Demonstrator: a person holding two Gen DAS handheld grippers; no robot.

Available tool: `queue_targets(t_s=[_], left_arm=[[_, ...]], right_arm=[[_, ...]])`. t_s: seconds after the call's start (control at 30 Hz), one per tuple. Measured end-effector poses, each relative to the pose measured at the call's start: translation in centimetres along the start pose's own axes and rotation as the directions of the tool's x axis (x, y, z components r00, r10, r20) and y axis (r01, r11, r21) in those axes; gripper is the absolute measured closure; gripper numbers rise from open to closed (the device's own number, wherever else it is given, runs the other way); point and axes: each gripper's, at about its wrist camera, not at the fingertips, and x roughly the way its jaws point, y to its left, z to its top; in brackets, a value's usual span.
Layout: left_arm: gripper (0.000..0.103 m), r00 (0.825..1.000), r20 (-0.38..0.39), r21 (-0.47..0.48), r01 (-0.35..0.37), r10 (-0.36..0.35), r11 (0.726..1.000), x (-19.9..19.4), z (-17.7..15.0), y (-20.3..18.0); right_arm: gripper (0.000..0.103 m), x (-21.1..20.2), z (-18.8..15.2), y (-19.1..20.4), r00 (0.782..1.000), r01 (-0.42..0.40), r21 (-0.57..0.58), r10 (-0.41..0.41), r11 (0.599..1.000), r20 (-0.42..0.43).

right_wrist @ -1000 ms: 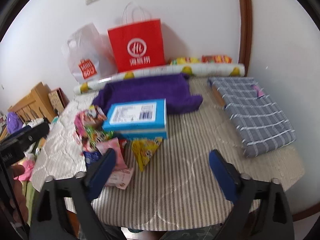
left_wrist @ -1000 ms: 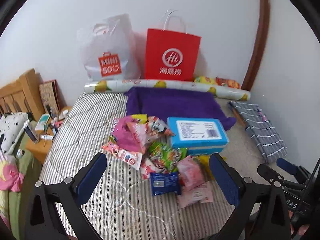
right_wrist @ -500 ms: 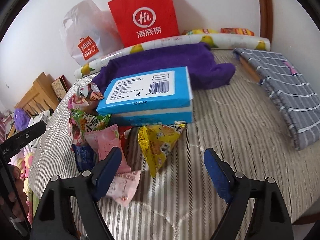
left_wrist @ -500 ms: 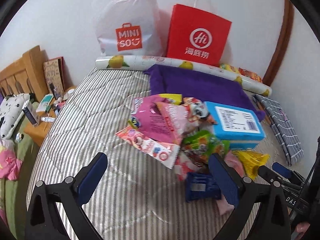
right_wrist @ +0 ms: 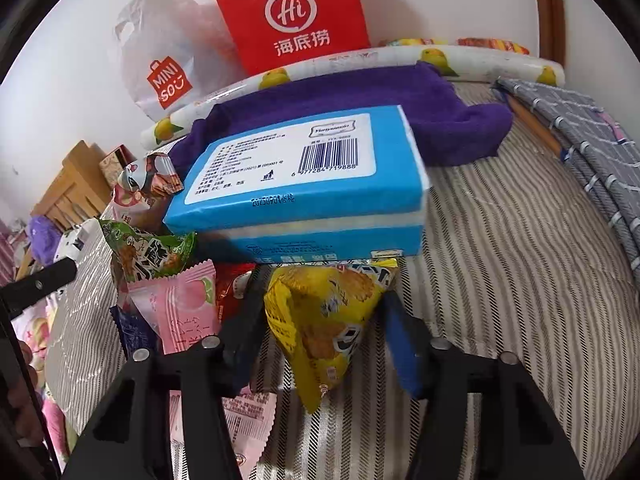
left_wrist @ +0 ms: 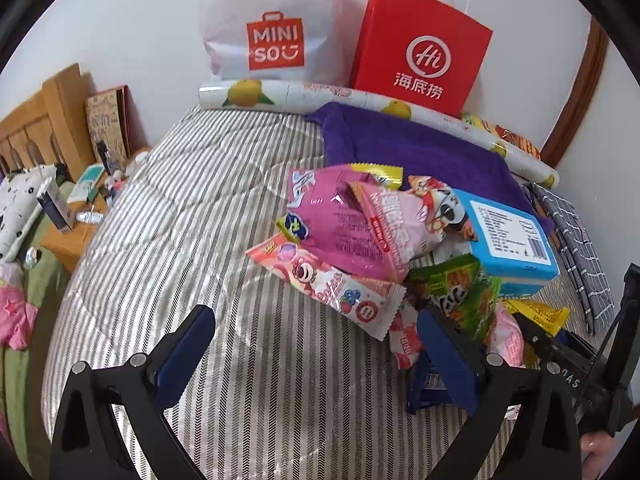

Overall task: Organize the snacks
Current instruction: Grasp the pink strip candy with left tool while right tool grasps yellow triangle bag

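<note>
A: Left wrist view: angled down from above the striped bed [left_wrist: 168, 208], facing the wall, snack pile [left_wrist: 360, 240] right of centre.

B: Right wrist view: lower, much nearer, close against the yellow packet [right_wrist: 324, 320]. Shared: blue box [right_wrist: 304, 168], red bag [right_wrist: 288, 12], purple cloth [right_wrist: 360, 92].

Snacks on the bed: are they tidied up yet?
Not yet. Nothing looks sorted: the snack pile lies heaped beside the blue box. The right gripper is closing around the yellow triangle packet. The left gripper is open and holds nothing. All the rest remains.
</note>
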Motion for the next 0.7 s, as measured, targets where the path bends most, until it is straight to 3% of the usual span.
queue_targets(t_s=[0.13,0.5,0.67,0.7], left_arm=[[0.001,1.0,-0.018,-0.013,0.005,-0.005,1.0,0.9,-0.1,0.3],[0.006,1.0,-0.016,-0.067,-0.013,0.012,0.998,3.3,1.2,1.0],[0.022,0.999,-0.052,-0.087,-0.019,0.015,0.996,4.9,1.5,1.4],[0.03,0.998,-0.057,-0.087,-0.018,0.013,0.996,5.0,1.5,1.4]], right_arm=[[0.055,-0.2,0.1,-0.5,1.0,-0.007,-0.004,0.007,1.0,0.002],[0.055,-2.4,-0.2,-3.8,0.981,0.171,-0.093,-0.16,0.981,0.109],[0.055,-2.0,0.1,-5.3,0.979,0.18,-0.104,-0.168,0.978,0.114],[0.055,-2.0,0.1,-5.5,0.978,0.183,-0.106,-0.171,0.977,0.118]])
